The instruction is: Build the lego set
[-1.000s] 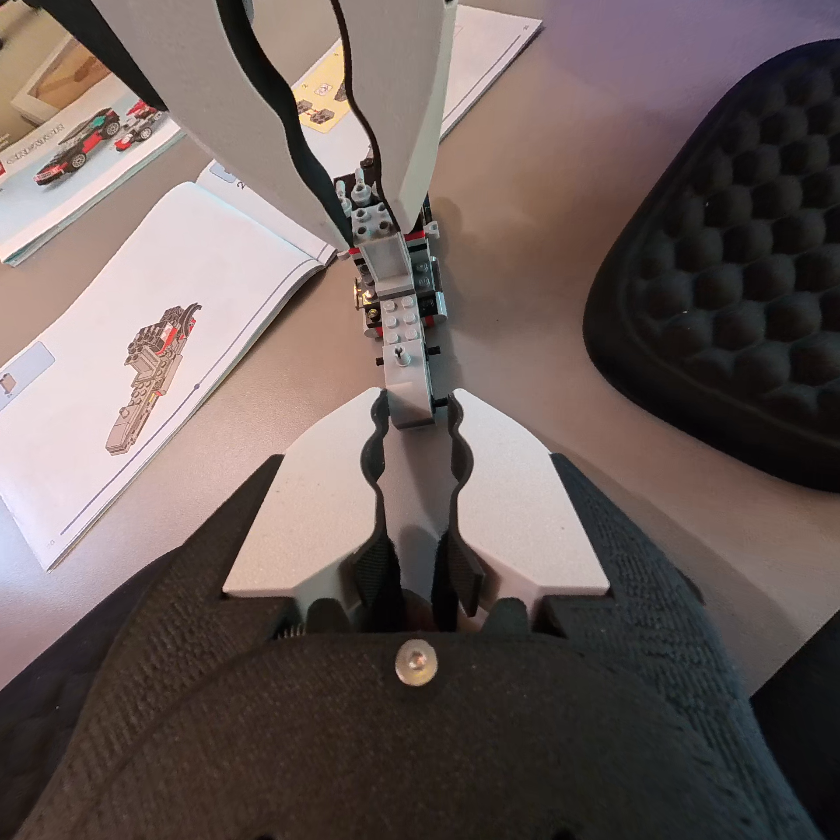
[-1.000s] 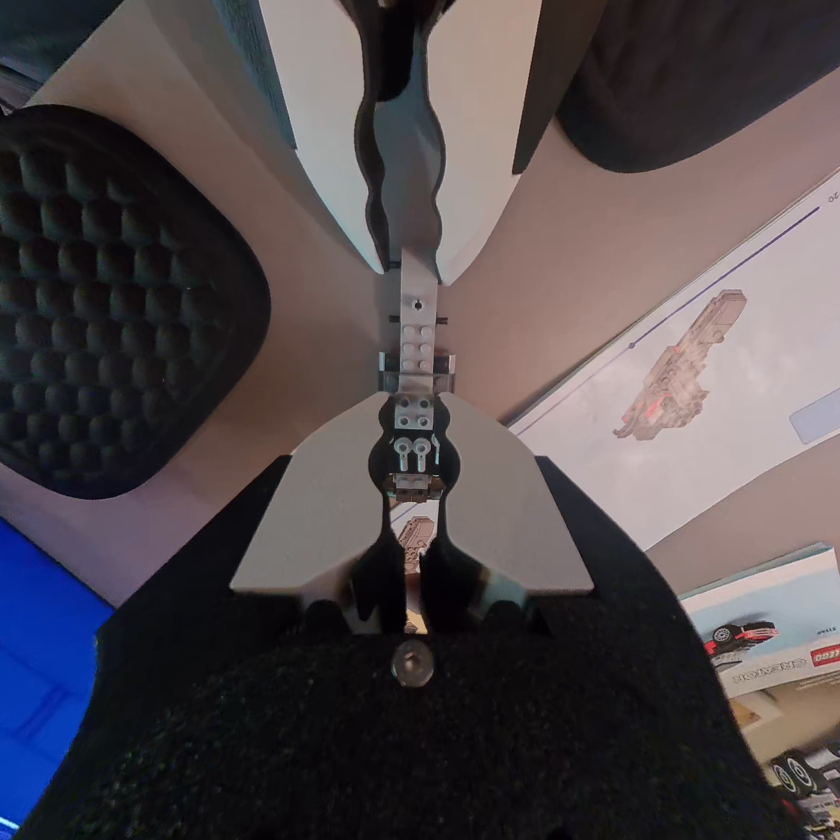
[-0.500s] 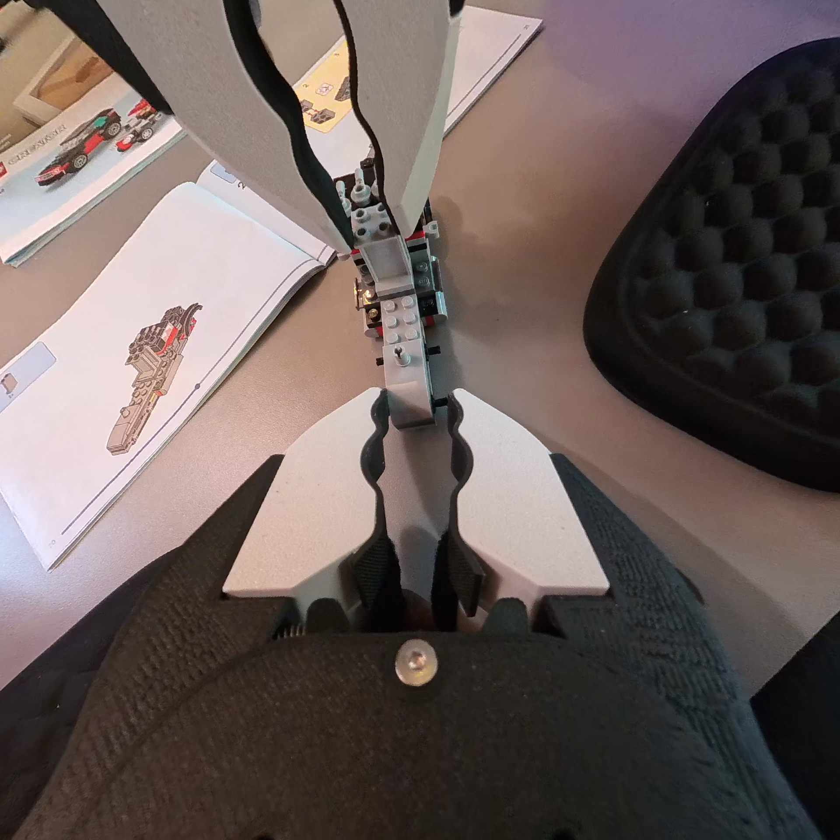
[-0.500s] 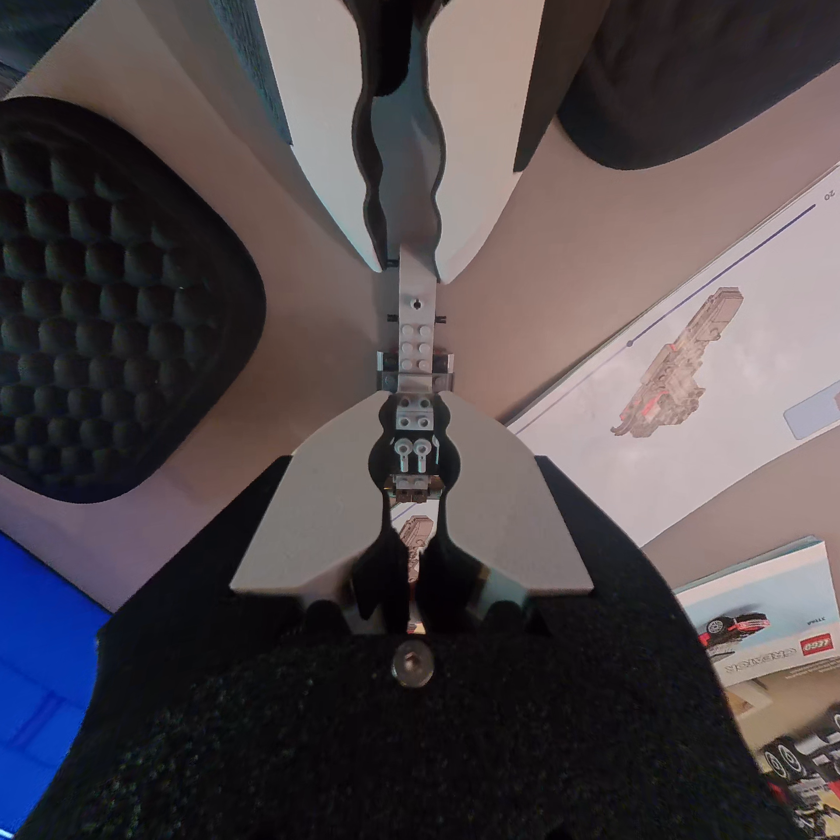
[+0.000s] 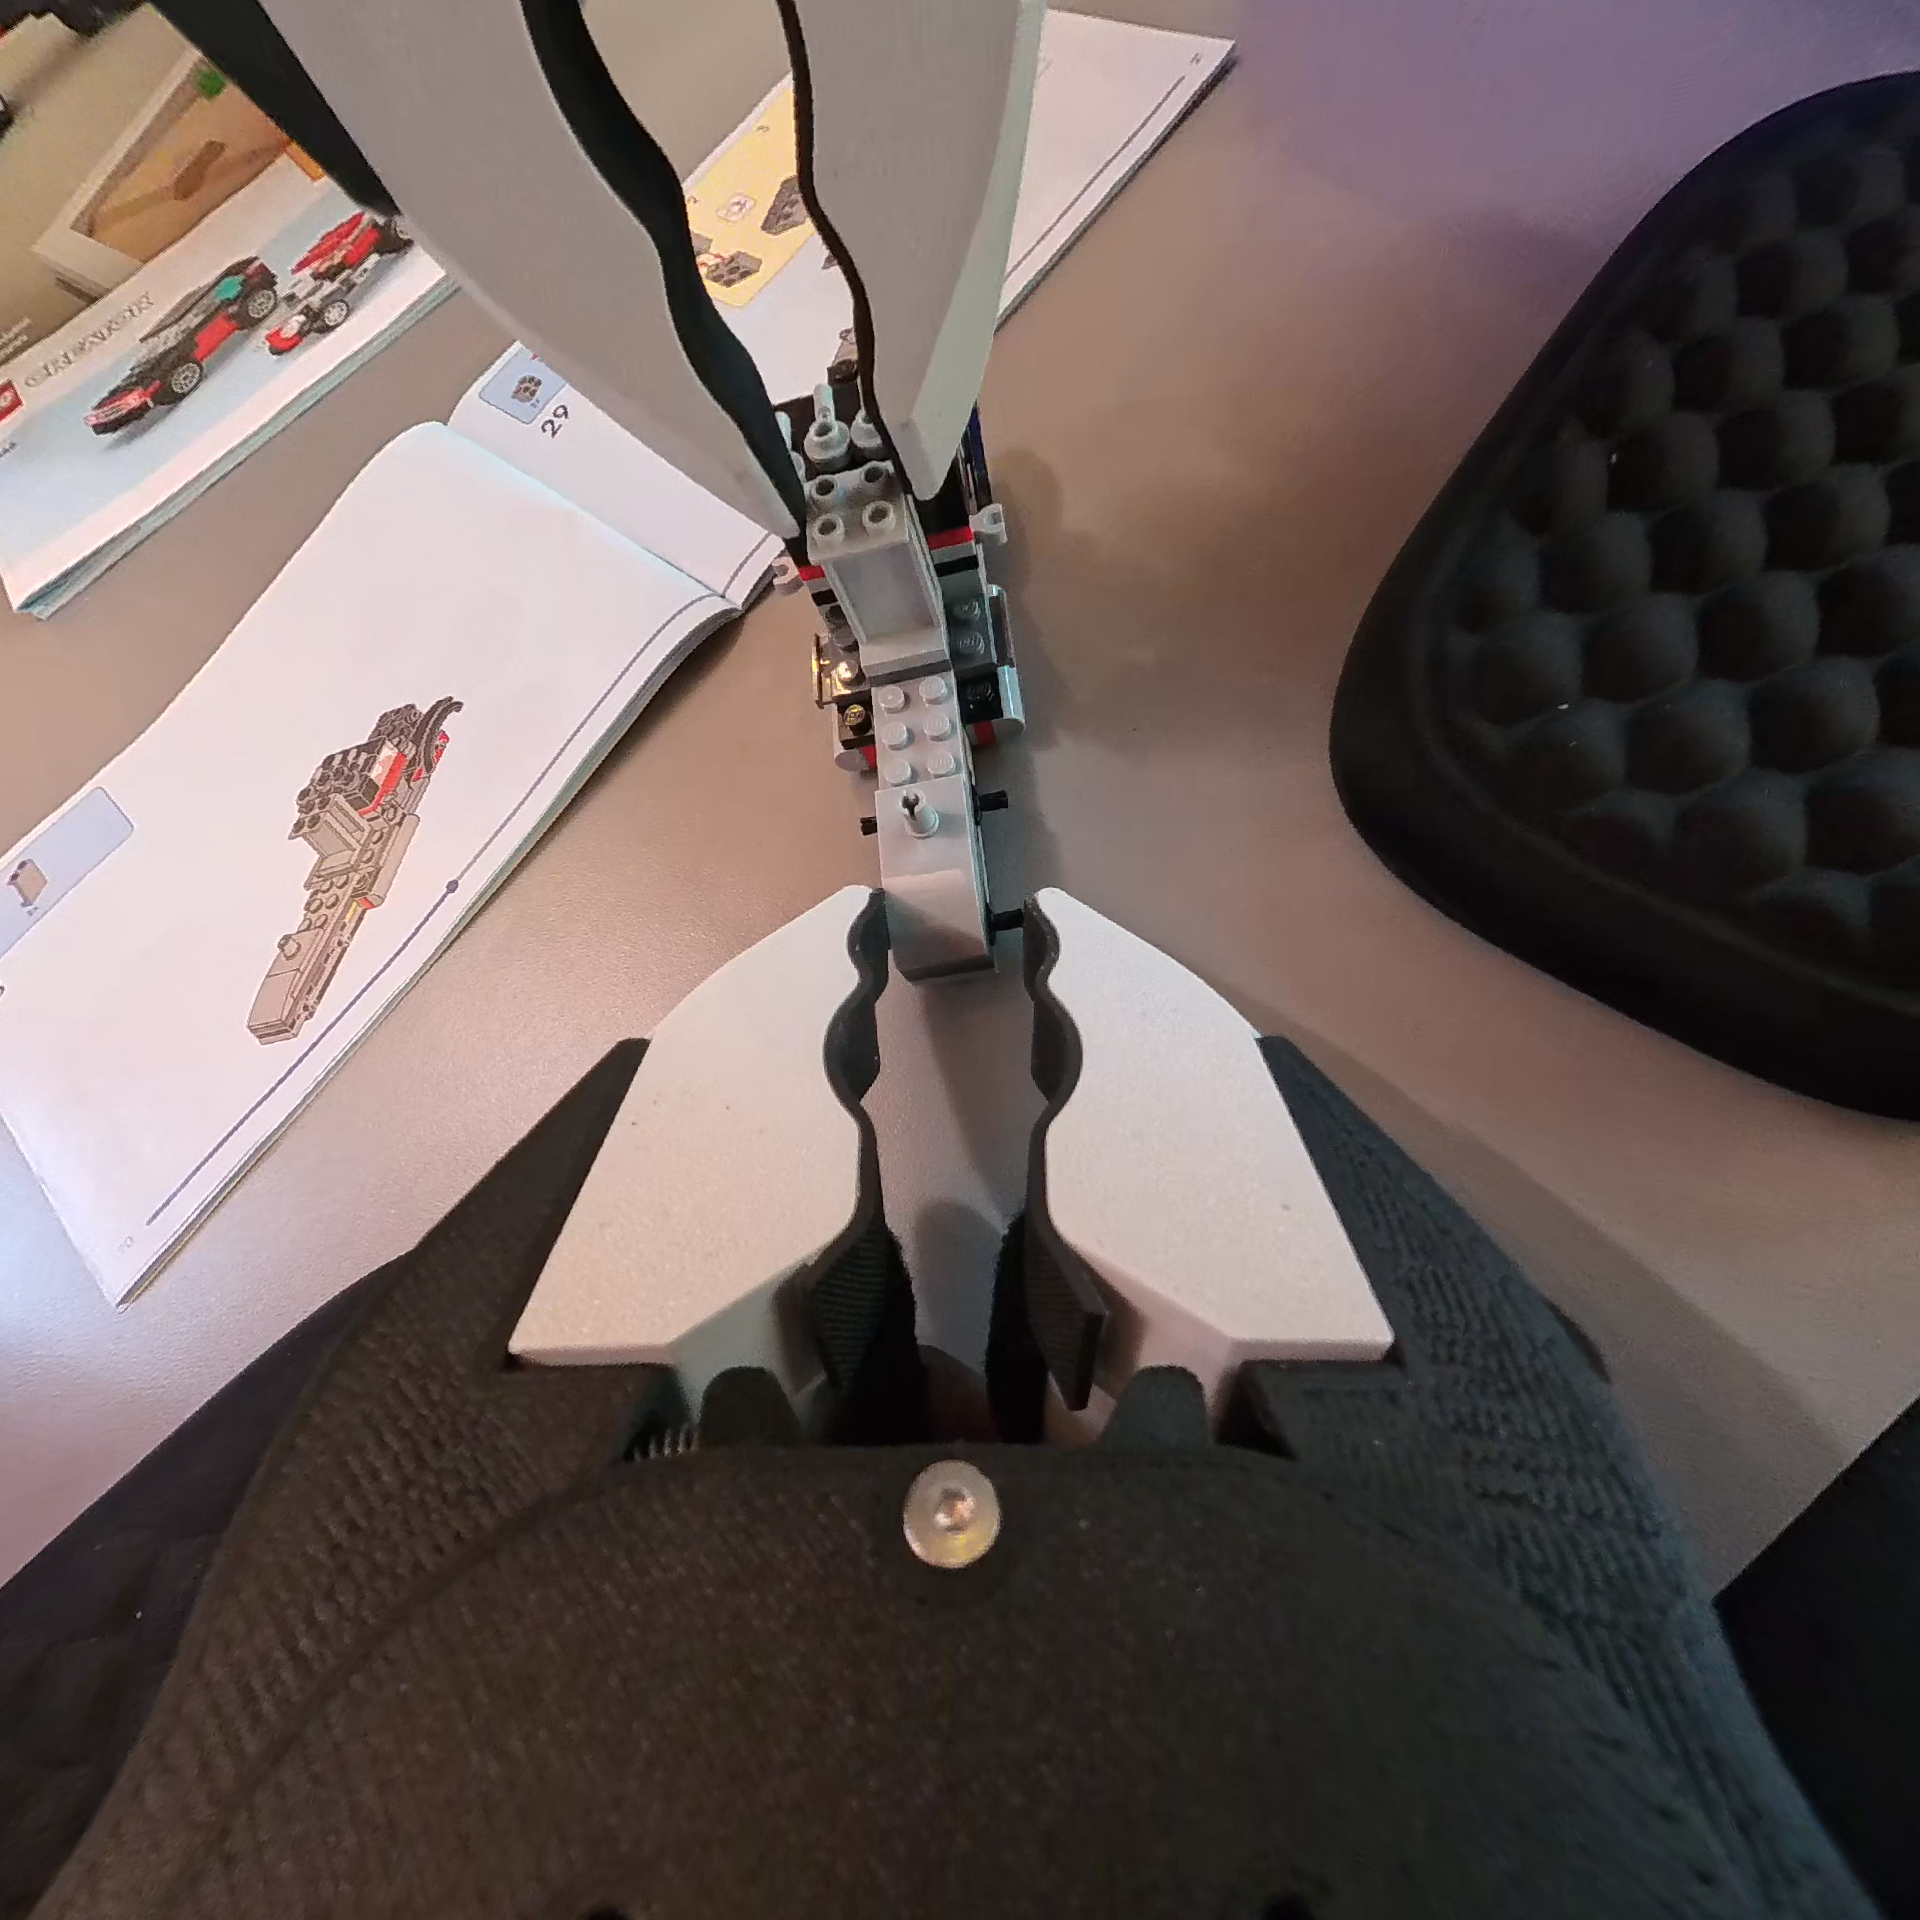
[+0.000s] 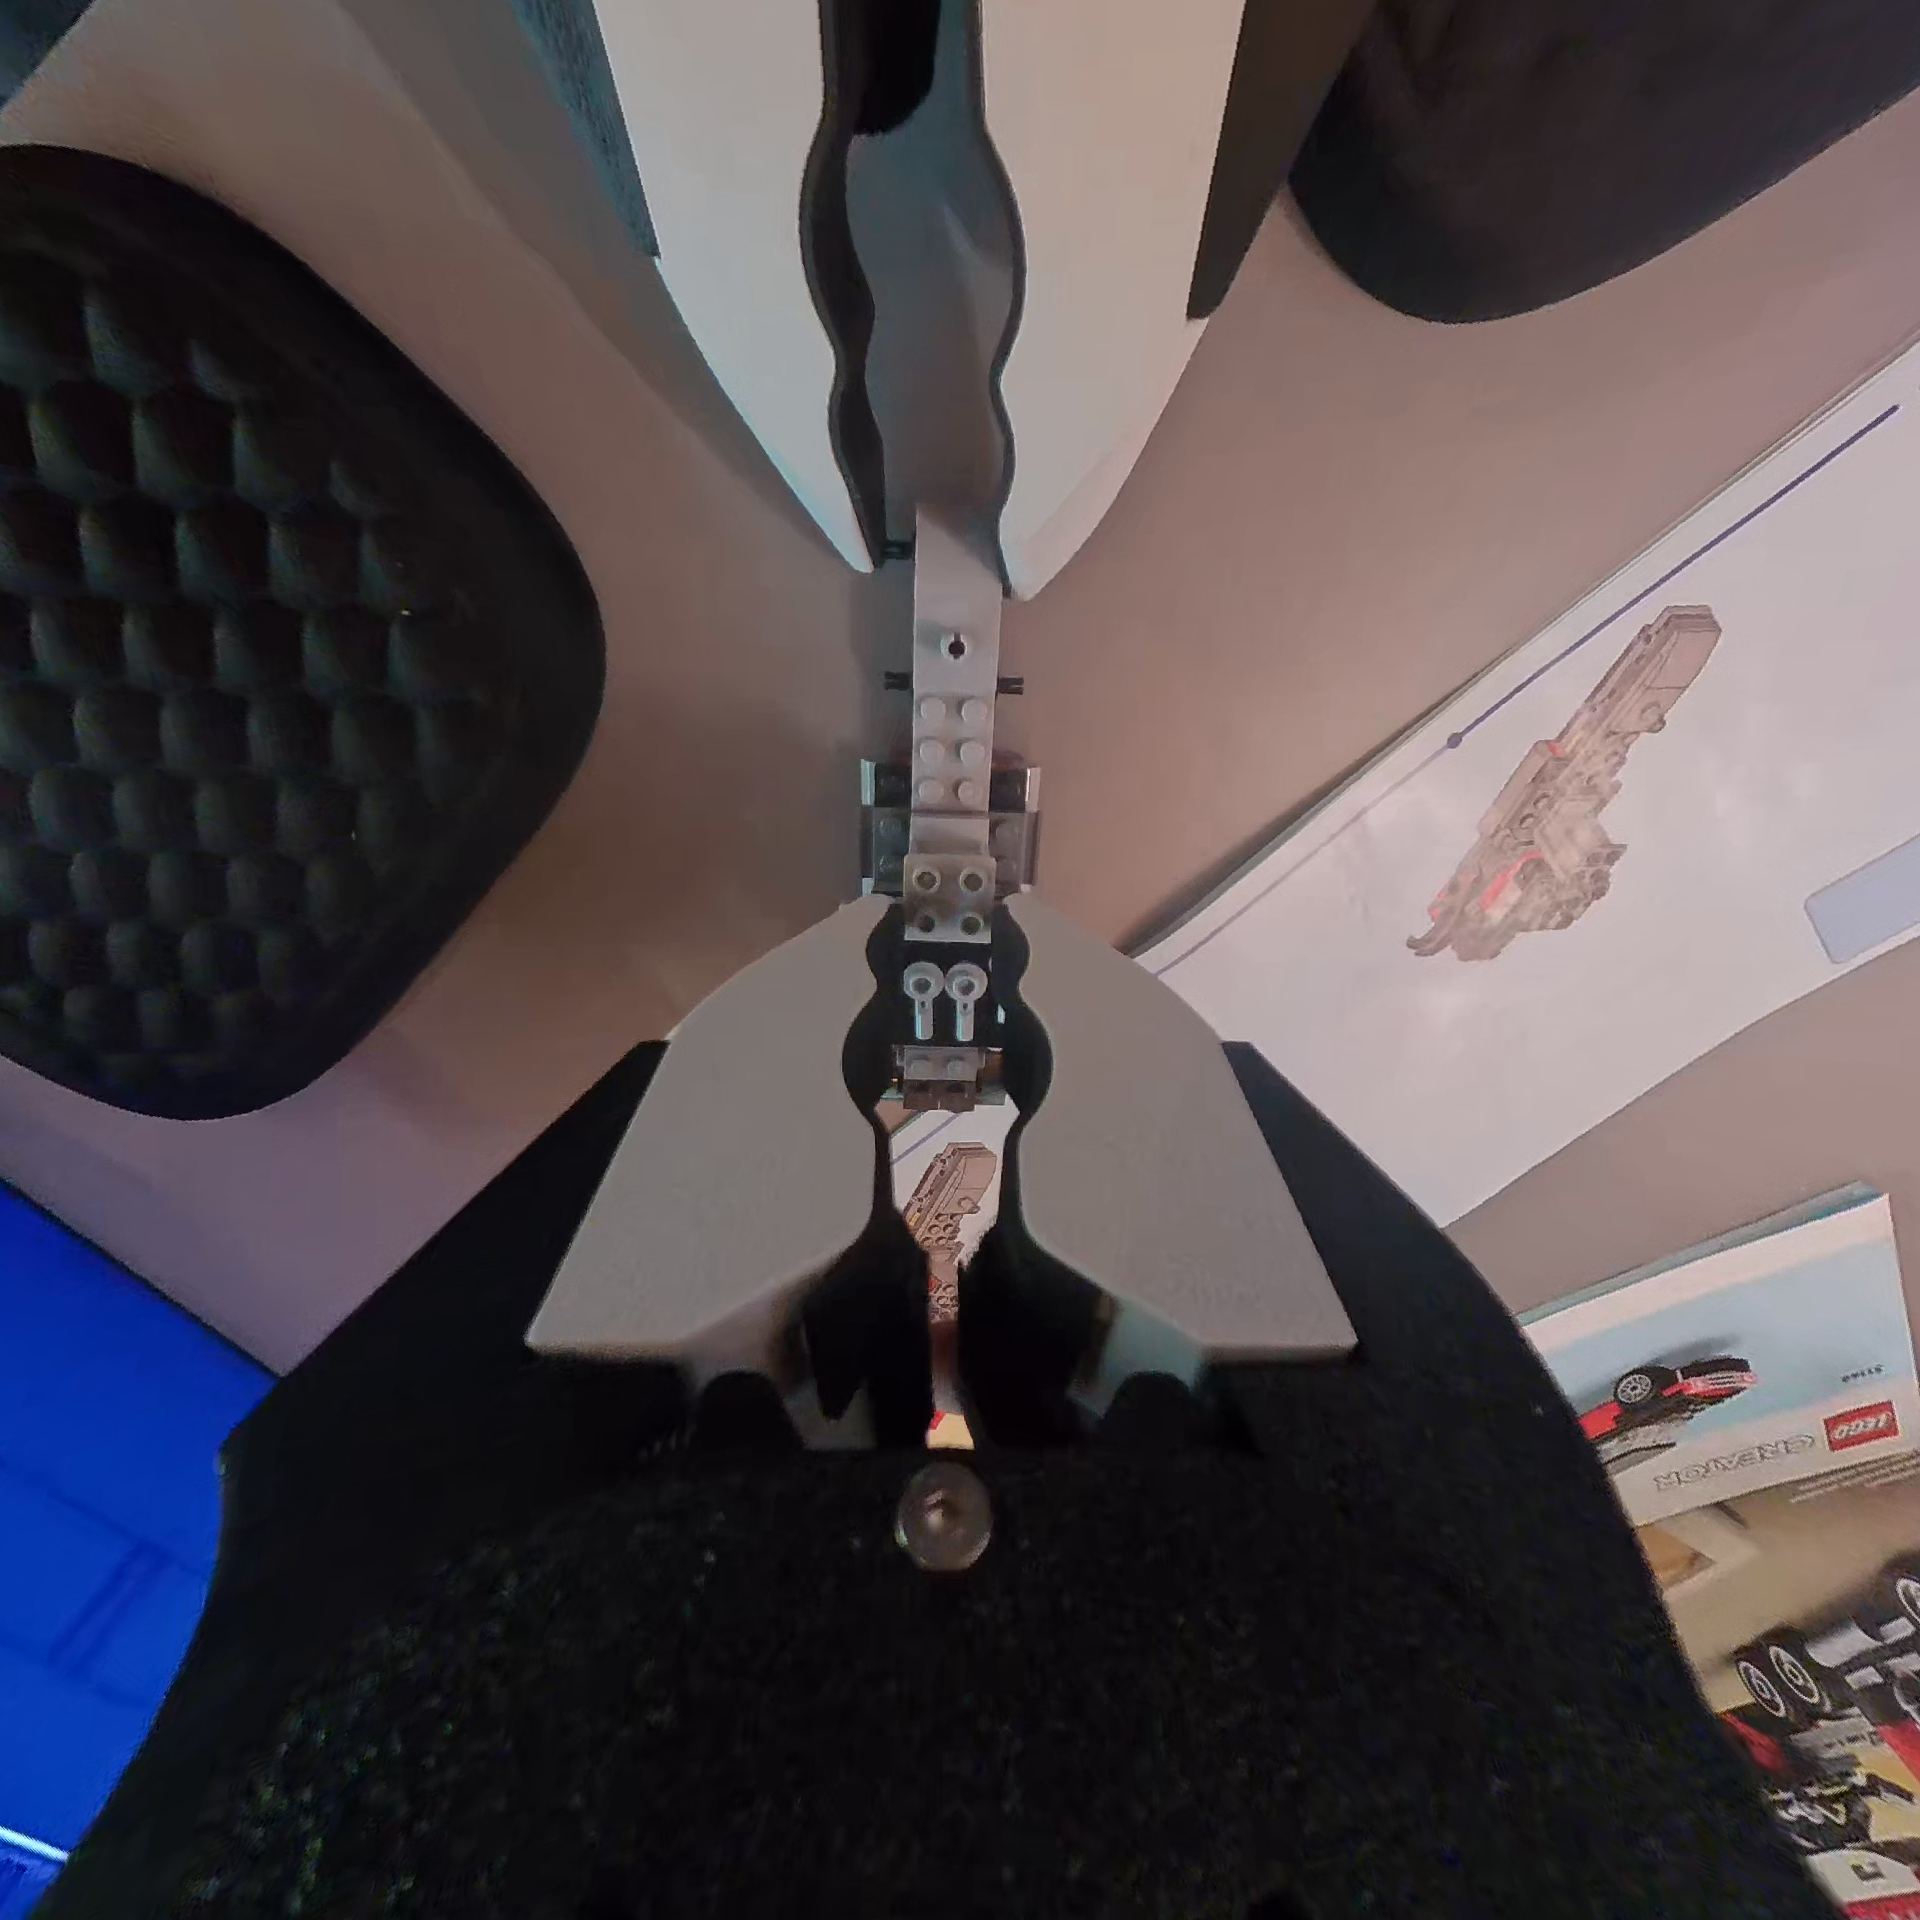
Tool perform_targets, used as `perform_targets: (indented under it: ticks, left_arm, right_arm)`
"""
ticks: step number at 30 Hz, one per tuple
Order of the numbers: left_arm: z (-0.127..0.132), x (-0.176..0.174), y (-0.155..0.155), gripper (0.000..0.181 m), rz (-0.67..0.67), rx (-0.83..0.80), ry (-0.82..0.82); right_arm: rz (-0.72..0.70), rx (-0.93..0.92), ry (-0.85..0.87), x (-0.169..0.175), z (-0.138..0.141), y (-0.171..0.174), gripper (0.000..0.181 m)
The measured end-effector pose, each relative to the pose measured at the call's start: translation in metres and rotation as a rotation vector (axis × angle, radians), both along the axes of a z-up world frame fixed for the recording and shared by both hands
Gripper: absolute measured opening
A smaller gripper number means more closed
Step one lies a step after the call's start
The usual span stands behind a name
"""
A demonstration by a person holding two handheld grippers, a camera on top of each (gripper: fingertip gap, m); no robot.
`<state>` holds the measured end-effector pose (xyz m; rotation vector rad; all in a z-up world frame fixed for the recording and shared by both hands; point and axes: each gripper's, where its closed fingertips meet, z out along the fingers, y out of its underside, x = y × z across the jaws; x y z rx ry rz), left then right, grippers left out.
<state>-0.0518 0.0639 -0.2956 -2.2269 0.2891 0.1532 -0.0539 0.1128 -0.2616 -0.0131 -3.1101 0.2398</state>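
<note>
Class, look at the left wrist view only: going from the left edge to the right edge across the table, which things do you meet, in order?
Lego box → open instruction booklet → partly built lego model, held between both grippers → black dimpled pad.

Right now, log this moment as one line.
left hand-held gripper: around model's front end | right hand-held gripper: shut on lego model | model on table

— What's the setting?
— A smooth grey-brown tabletop (image 5: 1195, 312), lit with a faint purple tint at its far edge.
— Anything else?
— A glowing blue screen (image 6: 94, 1455) (low at the left of the right wrist view).
</note>
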Motion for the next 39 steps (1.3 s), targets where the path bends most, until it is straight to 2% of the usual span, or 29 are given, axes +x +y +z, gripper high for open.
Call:
perform_targets:
  ticks: [5, 9, 12, 15, 18, 35, 38, 39]
  left_arm:
    - [-0.0001, -0.0002, 0.0001, 0.025, 0.0, 0.0, 0.0]
    - [0.0, -0.0004, 0.0001, 0.025, -0.001, -0.001, -0.002]
    - [0.0, -0.0003, 0.0001, 0.025, -0.002, 0.0, 0.002]
    - [0.0, -0.0003, 0.0, 0.025, -0.004, 0.0, 0.002]
    - [0.0001, -0.0004, 0.0001, 0.025, -0.005, 0.0, 0.002]
    - [0.0006, -0.0026, 0.0004, 0.025, -0.006, -0.001, -0.003]
    - [0.0007, -0.0031, 0.0004, 0.025, -0.007, -0.002, -0.005]
    - [0.0007, -0.0032, 0.0004, 0.025, -0.007, -0.002, -0.004]
  right_arm:
    - [0.021, 0.014, -0.002, -0.0001, -0.0006, 0.0002, 0.016]
    - [-0.018, -0.01, -0.008, -0.0005, 0.0001, 0.0001, 0.016]
    - [-0.012, -0.024, 0.005, -0.0018, 0.002, -0.0004, 0.024]
    - [0.017, -0.028, -0.003, 0.0004, 0.0021, -0.0036, 0.024]
    - [0.049, -0.008, 0.001, 0.0008, -0.0011, -0.0025, 0.016]
    - [0.07, -0.003, -0.008, 0.0004, -0.0019, -0.0023, 0.016]
    - [0.022, -0.016, -0.005, 0.0007, -0.0012, -0.0021, 0.016]
    - [0.002, -0.016, -0.014, 0.0013, -0.0006, -0.0013, 0.021]
